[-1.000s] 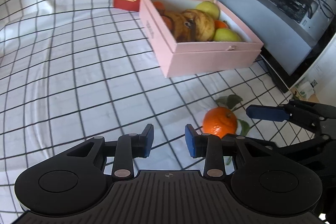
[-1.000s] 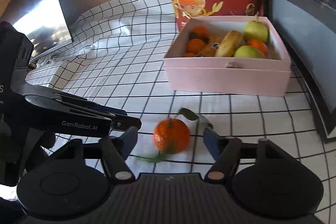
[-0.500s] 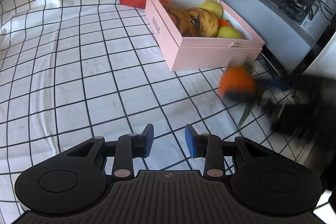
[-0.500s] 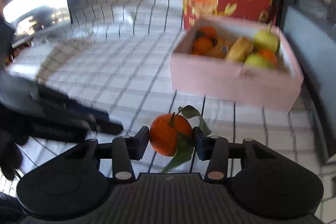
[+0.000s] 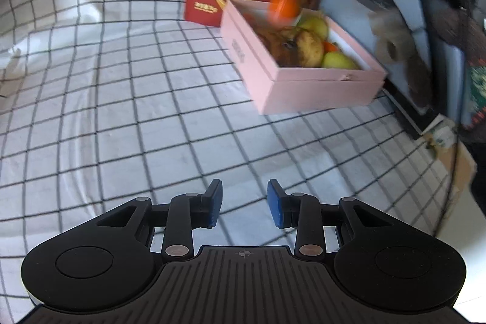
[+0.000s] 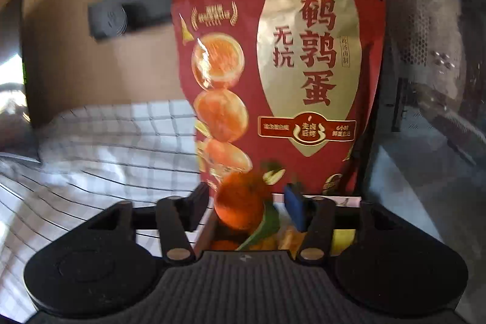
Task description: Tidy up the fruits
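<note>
Mandarin (image 6: 240, 202), orange with green leaves trailing below it, sits between the fingers of the right claw (image 6: 247, 204), which hangs over the far end of the pink box (image 5: 303, 87). The claw's jaws have just been opening; there is a gap between the fruit and the right blue pad, and the left side is too blurred to tell contact, so the fruit looks released rather than gripped. From the left wrist view the same mandarin (image 5: 284, 6) shows as a blur just above the box's far end, under the dark body of the right claw.

Inside the box lie a brown, spotted pear (image 5: 308, 47), a green pear (image 5: 337, 61) at the near right corner, another green pear (image 5: 314, 23) farther back, and a bit of orange fruit (image 5: 329, 46) between them. The right wrist view also shows orange fruit low in the box, under the held one.

Behind the box stands a red pouch (image 6: 282, 75) printed with gold and orange halves. Both rest on a white checked cloth (image 5: 121, 99) over the bench. To the right is a dark computer case (image 6: 425, 50).

The left claw (image 5: 244, 204) hovers open and empty over the near cloth, well apart from the box.
</note>
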A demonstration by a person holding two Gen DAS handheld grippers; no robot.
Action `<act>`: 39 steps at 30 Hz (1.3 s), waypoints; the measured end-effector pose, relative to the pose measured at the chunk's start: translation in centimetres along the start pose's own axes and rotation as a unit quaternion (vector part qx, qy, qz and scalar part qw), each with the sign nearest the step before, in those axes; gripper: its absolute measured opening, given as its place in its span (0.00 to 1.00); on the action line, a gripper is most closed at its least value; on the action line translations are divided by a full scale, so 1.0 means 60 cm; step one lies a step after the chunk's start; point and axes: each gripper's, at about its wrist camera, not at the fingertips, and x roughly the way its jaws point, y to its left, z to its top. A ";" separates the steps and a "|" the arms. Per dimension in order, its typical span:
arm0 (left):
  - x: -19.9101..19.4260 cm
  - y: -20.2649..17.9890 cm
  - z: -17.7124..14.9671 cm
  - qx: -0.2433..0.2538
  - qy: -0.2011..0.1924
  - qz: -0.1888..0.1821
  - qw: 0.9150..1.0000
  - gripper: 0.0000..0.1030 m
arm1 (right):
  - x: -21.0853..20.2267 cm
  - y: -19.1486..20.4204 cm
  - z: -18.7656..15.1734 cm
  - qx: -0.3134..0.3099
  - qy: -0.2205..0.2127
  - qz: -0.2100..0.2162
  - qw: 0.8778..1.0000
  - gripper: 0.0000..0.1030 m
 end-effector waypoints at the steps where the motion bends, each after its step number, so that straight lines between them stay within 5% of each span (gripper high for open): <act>1: 0.002 0.003 -0.001 0.001 -0.001 0.007 1.000 0.35 | -0.004 0.006 -0.010 -0.006 0.003 0.003 1.000 0.57; 6: 0.021 0.007 -0.010 0.011 -0.011 0.037 0.999 0.35 | -0.067 0.047 -0.089 -0.053 0.012 0.005 0.998 0.65; 11: 0.044 -0.007 -0.017 0.030 -0.032 0.062 0.997 0.36 | -0.126 0.051 -0.160 -0.031 0.033 -0.009 0.999 0.75; 18: 0.071 -0.035 -0.015 0.042 -0.075 0.065 0.994 0.38 | -0.097 0.034 -0.241 -0.007 0.114 -0.037 0.993 0.77; 26: 0.101 -0.071 -0.006 0.036 -0.113 0.085 0.989 0.54 | -0.057 0.010 -0.256 0.022 0.133 -0.060 0.989 0.84; 31: 0.109 -0.079 -0.004 0.034 -0.130 0.094 0.987 0.54 | -0.053 -0.002 -0.263 0.048 0.131 -0.101 0.985 0.99; 39: 0.114 -0.081 0.003 0.030 -0.130 0.097 0.986 0.55 | -0.057 -0.007 -0.270 0.022 0.102 -0.100 0.990 1.00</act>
